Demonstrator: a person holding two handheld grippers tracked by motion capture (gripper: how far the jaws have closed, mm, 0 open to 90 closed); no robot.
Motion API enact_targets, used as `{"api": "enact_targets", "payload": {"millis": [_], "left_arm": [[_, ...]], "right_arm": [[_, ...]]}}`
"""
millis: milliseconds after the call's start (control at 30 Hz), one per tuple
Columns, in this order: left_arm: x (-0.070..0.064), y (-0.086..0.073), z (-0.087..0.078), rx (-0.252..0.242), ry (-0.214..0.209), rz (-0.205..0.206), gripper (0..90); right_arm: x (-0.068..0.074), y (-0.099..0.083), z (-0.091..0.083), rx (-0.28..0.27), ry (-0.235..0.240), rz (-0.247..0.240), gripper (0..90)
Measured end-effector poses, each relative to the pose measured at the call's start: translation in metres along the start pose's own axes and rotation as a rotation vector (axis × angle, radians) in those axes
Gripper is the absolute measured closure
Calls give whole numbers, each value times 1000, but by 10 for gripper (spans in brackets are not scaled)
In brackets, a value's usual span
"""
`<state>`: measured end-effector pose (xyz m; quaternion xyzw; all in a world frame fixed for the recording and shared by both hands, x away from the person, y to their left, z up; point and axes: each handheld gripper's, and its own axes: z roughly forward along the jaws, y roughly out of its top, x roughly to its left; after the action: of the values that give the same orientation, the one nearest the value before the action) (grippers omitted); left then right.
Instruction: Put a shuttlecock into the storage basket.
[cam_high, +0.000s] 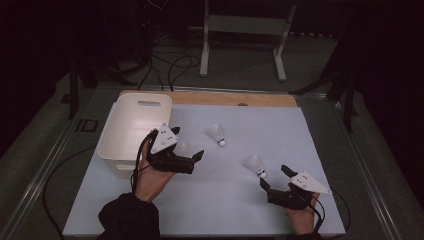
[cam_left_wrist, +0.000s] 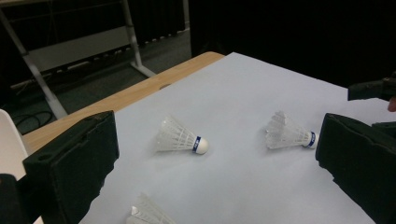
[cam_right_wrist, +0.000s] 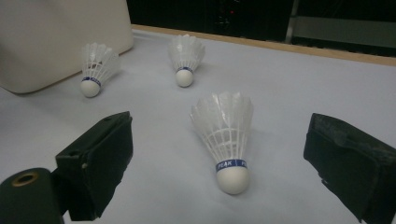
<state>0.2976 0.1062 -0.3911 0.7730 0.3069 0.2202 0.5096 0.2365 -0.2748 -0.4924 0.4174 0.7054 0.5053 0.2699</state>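
Observation:
Three white shuttlecocks with blue bands lie on a white sheet (cam_high: 220, 200). My left gripper (cam_high: 187, 144) (cam_left_wrist: 217, 156) is open, and the left shuttlecock (cam_high: 184, 148) (cam_left_wrist: 145, 213) (cam_right_wrist: 95, 65) lies just under and between its jaws. Farther off rests the middle shuttlecock (cam_high: 217, 134) (cam_left_wrist: 180, 136) (cam_right_wrist: 185, 56). My right gripper (cam_high: 275, 177) (cam_right_wrist: 222, 149) is open near the front right. The right shuttlecock (cam_high: 255, 164) (cam_left_wrist: 287, 133) (cam_right_wrist: 226, 135) lies on the sheet between its jaws, cork toward the camera, touching neither jaw.
A white plastic bin (cam_high: 135, 125) (cam_right_wrist: 60, 37) stands on the sheet's left side, close behind my left gripper. A strip of wooden tabletop (cam_high: 210, 97) (cam_left_wrist: 140, 91) runs along the far edge. Beyond it are a metal stand (cam_high: 242, 25) and cables on the floor.

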Motion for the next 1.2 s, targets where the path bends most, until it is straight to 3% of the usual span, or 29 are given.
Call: {"api": "enact_targets", "payload": {"millis": [800, 1200], "left_arm": [[5, -8, 27, 52, 17, -6, 2], [5, -13, 43, 76, 47, -9, 2]], "right_arm": [[0, 0, 0, -1, 1, 4, 81], [0, 0, 0, -2, 2, 3, 81]]}}
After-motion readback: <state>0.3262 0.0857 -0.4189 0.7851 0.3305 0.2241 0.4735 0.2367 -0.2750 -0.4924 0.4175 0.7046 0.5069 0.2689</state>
